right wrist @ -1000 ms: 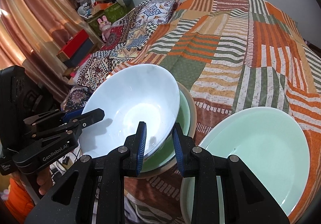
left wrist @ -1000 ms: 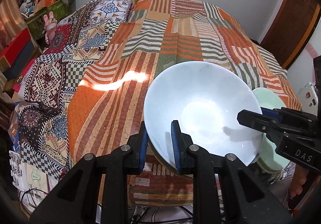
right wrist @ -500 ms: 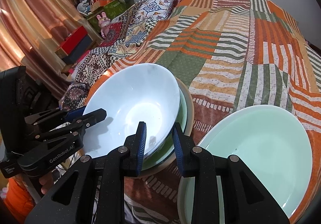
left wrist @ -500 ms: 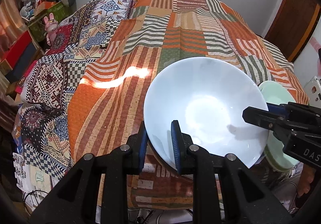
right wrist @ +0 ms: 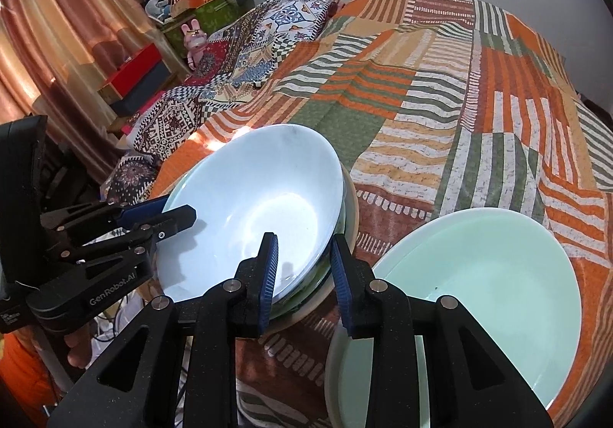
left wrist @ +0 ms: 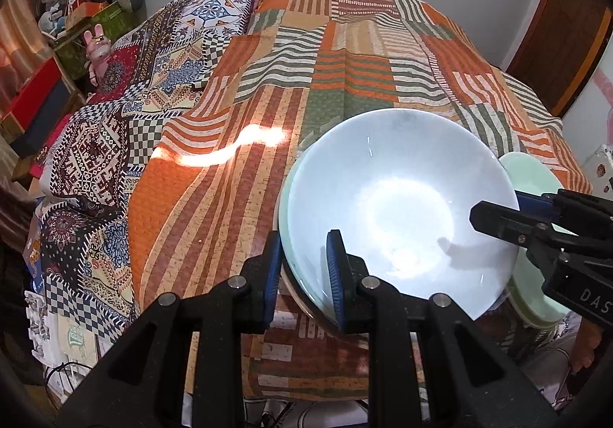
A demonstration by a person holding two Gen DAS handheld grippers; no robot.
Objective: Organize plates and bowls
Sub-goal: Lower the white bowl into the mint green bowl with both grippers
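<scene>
Left gripper point(left wrist: 302, 267): your jaws pinch the near rim of the white bowl point(left wrist: 398, 205), lower centre of the left view.
Right gripper point(right wrist: 304, 269): your jaws sit nearly closed across the bowl's right rim, lower centre of the right view.
White bowl: nested on a green bowl point(right wrist: 339, 225), on the striped cloth point(right wrist: 440, 102).
Green plate point(right wrist: 490, 274): lower right, just beside the stack.
</scene>
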